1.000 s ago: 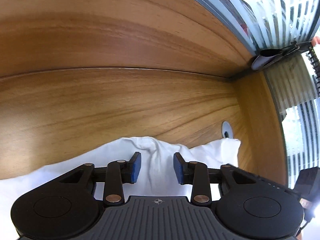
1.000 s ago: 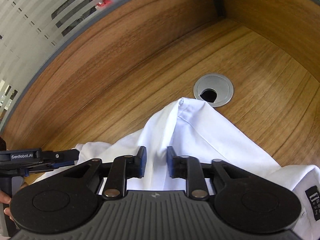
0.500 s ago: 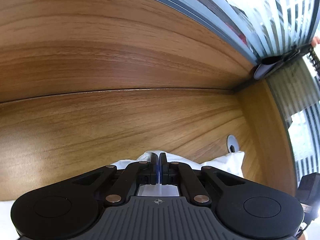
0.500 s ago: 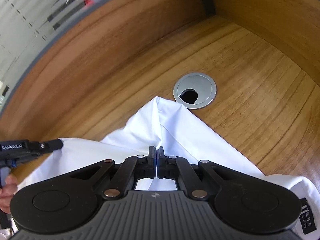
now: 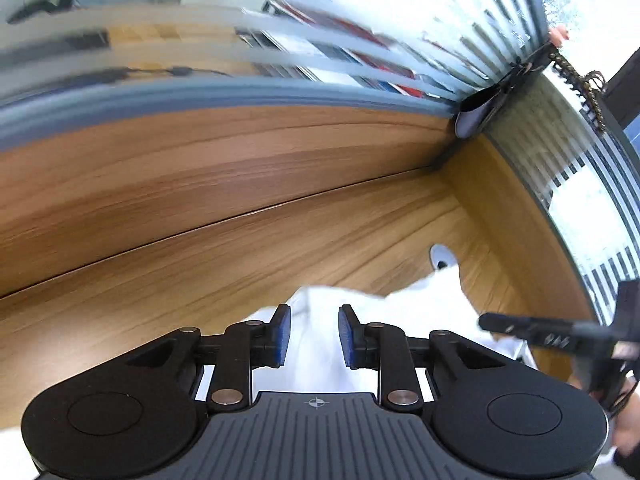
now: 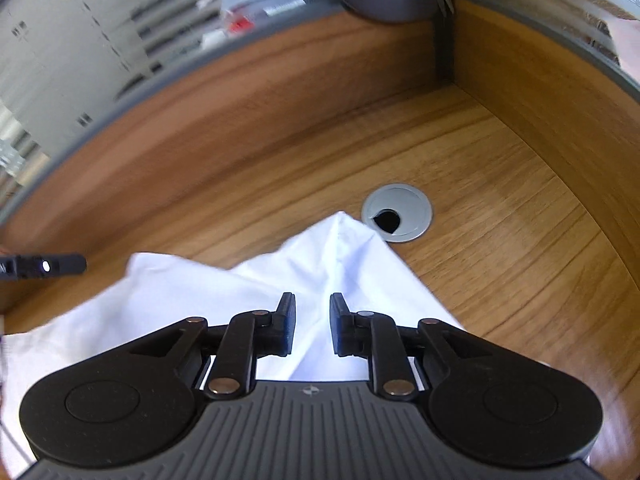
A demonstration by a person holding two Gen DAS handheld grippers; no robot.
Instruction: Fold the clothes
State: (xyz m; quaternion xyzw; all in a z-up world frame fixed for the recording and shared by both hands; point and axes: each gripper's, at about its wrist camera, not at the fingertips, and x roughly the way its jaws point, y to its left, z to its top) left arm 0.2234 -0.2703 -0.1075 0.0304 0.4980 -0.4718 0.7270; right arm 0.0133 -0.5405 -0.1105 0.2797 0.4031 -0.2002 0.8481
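Note:
A white garment (image 5: 420,304) lies crumpled on the wooden desk (image 5: 240,264), near its far right corner. My left gripper (image 5: 314,332) hovers over one raised fold. Its jaws are opening, white cloth shows in the gap, and the blue pads (image 5: 282,336) do not press on it. My right gripper (image 6: 312,320) stands above the garment (image 6: 200,292), just behind a pointed peak of cloth. Its jaws are opening too, with a ridge of cloth running between the pads, untouched. One of my right gripper's fingers (image 5: 520,325) shows at the right in the left wrist view.
A round grey cable grommet (image 6: 396,212) sits in the desk just beyond the cloth's peak. Wooden back panels topped by frosted striped glass (image 5: 360,40) close the desk at the back and right, meeting in a corner. A dark finger of the other gripper (image 6: 48,266) pokes in at the left.
Half a second ago both grippers were shut on folds of the garment. Now both sets of jaws stand apart, and both hands have lifted, so more of the glass partition shows.

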